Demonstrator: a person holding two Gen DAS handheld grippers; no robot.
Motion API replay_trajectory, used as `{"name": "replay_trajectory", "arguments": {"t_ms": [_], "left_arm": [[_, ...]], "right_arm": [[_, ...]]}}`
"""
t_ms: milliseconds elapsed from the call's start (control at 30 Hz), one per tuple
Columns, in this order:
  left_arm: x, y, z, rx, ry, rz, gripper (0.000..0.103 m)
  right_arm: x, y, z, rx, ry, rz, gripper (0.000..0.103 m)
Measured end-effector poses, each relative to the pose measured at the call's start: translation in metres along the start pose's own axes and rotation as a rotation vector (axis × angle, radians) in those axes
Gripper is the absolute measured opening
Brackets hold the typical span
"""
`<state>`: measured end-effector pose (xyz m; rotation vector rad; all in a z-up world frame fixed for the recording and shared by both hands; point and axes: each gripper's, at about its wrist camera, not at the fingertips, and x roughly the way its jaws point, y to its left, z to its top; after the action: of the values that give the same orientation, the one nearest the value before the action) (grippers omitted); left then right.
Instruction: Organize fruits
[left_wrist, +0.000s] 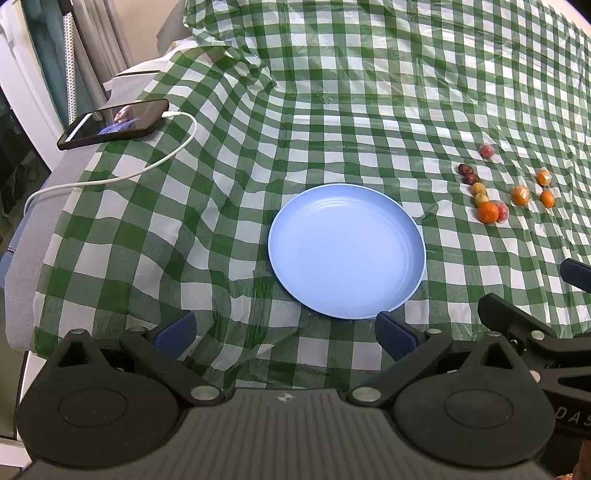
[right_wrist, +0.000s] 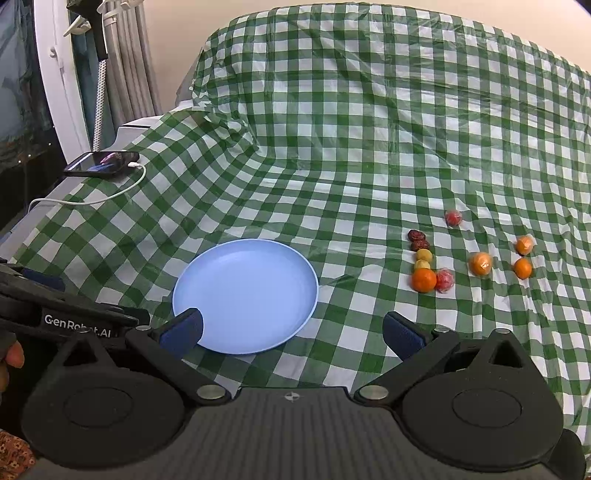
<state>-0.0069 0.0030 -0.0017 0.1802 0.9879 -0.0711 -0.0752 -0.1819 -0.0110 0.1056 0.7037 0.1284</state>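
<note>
An empty light-blue plate (left_wrist: 347, 251) (right_wrist: 245, 295) lies on the green checked cloth. To its right sits a cluster of small fruits: a big orange (left_wrist: 488, 212) (right_wrist: 424, 280), two yellow fruits (left_wrist: 478, 189) (right_wrist: 424, 254), two dark red dates (left_wrist: 464, 170) (right_wrist: 416, 235), red wrapped fruits (left_wrist: 487, 150) (right_wrist: 453, 218) and smaller oranges (left_wrist: 520, 195) (right_wrist: 481, 263). My left gripper (left_wrist: 286, 334) is open just short of the plate's near rim. Wide open too, my right gripper (right_wrist: 293, 332) hovers at the plate's near right edge, fruits ahead to its right.
A black phone (left_wrist: 112, 123) (right_wrist: 101, 164) with a white charging cable (left_wrist: 140, 171) lies at the table's left edge. The cloth rises in a fold at the back. A curtain and a window stand at the far left. A hand (right_wrist: 9, 363) holds the left tool.
</note>
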Motion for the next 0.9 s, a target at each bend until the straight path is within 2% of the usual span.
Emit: {"name": "replay_trajectory", "arguments": {"t_ms": [900], "left_arm": [[-0.0004,0.0018,0.0002,0.002,0.003,0.002,0.103]], "right_arm": [[0.0010,0.0055,0.0007,-0.015,0.007,0.005,0.103]]}}
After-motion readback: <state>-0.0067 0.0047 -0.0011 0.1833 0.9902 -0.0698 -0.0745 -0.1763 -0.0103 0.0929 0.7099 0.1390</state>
